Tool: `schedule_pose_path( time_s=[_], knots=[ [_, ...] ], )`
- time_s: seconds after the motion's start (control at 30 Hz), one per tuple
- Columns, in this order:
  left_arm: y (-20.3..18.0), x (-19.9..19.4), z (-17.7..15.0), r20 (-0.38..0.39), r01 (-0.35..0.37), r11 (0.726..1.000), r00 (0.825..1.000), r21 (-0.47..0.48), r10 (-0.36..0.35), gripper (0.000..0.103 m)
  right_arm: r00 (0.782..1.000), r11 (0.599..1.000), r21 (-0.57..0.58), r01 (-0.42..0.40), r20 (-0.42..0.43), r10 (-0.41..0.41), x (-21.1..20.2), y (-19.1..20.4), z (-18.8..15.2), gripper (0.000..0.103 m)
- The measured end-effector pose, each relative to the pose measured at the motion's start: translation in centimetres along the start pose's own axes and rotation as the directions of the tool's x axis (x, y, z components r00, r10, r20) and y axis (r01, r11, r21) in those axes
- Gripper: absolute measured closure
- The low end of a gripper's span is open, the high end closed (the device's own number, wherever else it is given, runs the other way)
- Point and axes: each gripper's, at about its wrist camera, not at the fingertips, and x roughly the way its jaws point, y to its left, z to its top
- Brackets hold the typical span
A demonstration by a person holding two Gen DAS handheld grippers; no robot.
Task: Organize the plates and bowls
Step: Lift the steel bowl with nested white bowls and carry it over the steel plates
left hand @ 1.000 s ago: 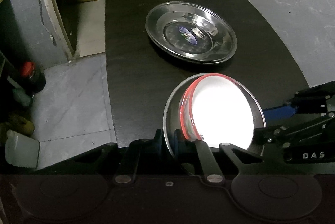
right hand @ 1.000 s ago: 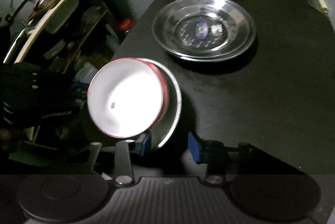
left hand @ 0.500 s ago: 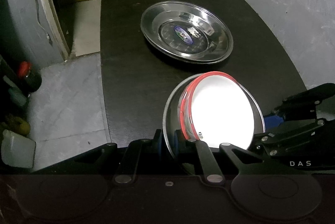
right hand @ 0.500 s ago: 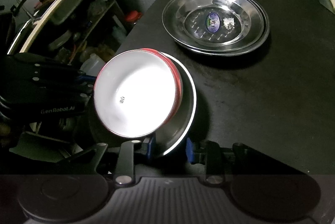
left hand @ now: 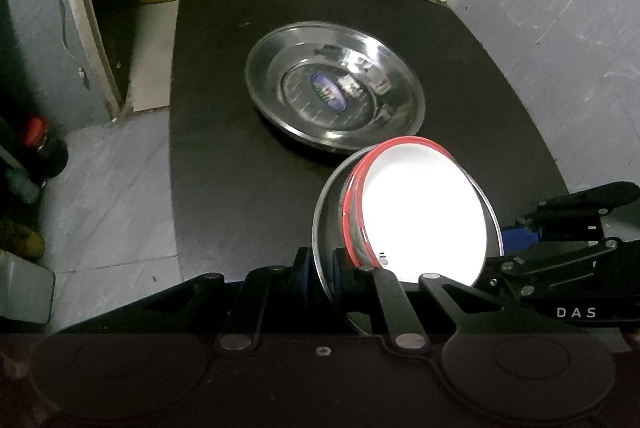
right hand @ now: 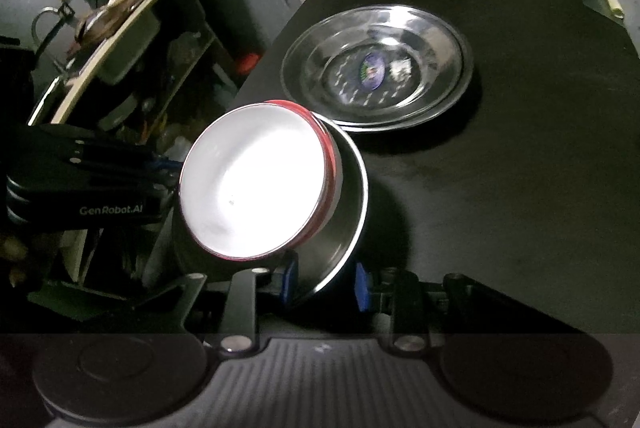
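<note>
Black table (left hand: 224, 164): two steel plates (left hand: 334, 86); one red-rimmed bowl (left hand: 424, 216).

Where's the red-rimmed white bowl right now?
The red-rimmed white bowl sits tilted inside the small steel plate held up by the left gripper, just in front of the big steel plate on the black table.

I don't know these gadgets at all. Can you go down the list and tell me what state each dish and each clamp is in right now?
Steel plate: lifted off the table, tilted, rim pinched.
Red-rimmed white bowl: nested in the steel plate, tilted with it, empty.
Stack of steel plates: flat on the black table, empty.
Left gripper: shut on the steel plate's rim.
Right gripper: straddles the plate's rim; grip unclear.
</note>
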Motion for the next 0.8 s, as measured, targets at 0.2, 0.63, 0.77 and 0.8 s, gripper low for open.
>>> schedule_pose_path(
  time_s=[0.2, 0.63, 0.77, 0.8],
  knots=[
    [-1.6, 0.2, 1.3, 0.013, -0.003, 1.000, 1.000, 0.007, 0.003, 0.093, 1.000, 1.000, 0.016, -0.016, 0.025, 0.016, -1.0, -1.9, 0.2, 0.070],
    [-4.2, 0.8, 5.0, 0.018, -0.017, 0.999, 1.000, 0.045, 0.016, 0.093, 0.995, 0.995, 0.093, -0.038, 0.096, 0.029, -2.2, -5.1, 1.0, 0.070],
    [-3.9, 1.0, 6.4, 0.019, 0.004, 0.997, 1.000, 0.076, -0.005, 0.093, 0.994, 0.991, 0.131, -0.022, 0.113, 0.007, -2.3, -5.4, 1.7, 0.070],
    [-3.5, 1.1, 6.8, 0.020, 0.011, 0.996, 1.000, 0.085, -0.013, 0.093, 0.993, 0.990, 0.139, -0.017, 0.117, 0.000, -2.1, -5.3, 2.0, 0.070]
  ],
)
